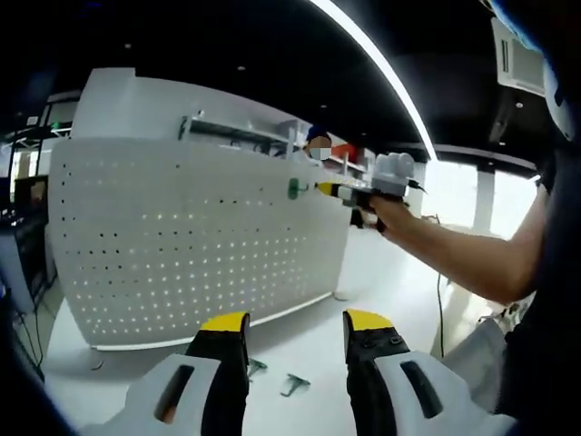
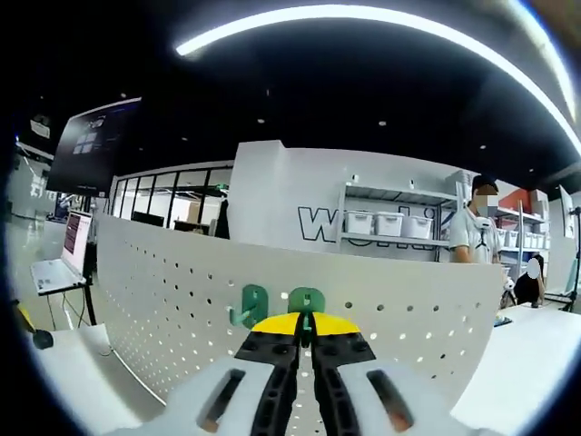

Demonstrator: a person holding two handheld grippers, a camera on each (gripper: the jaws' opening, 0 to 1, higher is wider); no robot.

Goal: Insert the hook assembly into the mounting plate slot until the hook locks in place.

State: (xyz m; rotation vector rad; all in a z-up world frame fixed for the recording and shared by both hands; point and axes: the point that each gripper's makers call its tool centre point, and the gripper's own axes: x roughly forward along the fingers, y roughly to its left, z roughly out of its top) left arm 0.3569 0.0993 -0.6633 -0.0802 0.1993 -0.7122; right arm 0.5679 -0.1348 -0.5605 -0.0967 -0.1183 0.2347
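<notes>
A white pegboard mounting plate [image 1: 200, 236] stands upright on a white table. My left gripper [image 1: 296, 323] is open low in front of it, with nothing between its yellow-tipped fingers. Two loose green hooks [image 1: 293, 385] lie on the table near those fingers. In the left gripper view a person's hand holds my right gripper [image 1: 329, 189] near the plate's upper right edge, at a green hook [image 1: 295, 188]. In the right gripper view my right gripper [image 2: 306, 324] is shut on a green hook [image 2: 308, 302] set against the plate [image 2: 182, 291]. A second green hook [image 2: 249, 307] hangs just left of it.
The white table [image 1: 300, 345] runs in front of the plate and off to the right. A laptop [image 2: 64, 259] sits on a stand at the left. Shelves with white bins [image 2: 390, 222] and a standing person [image 2: 477, 232] are behind the plate.
</notes>
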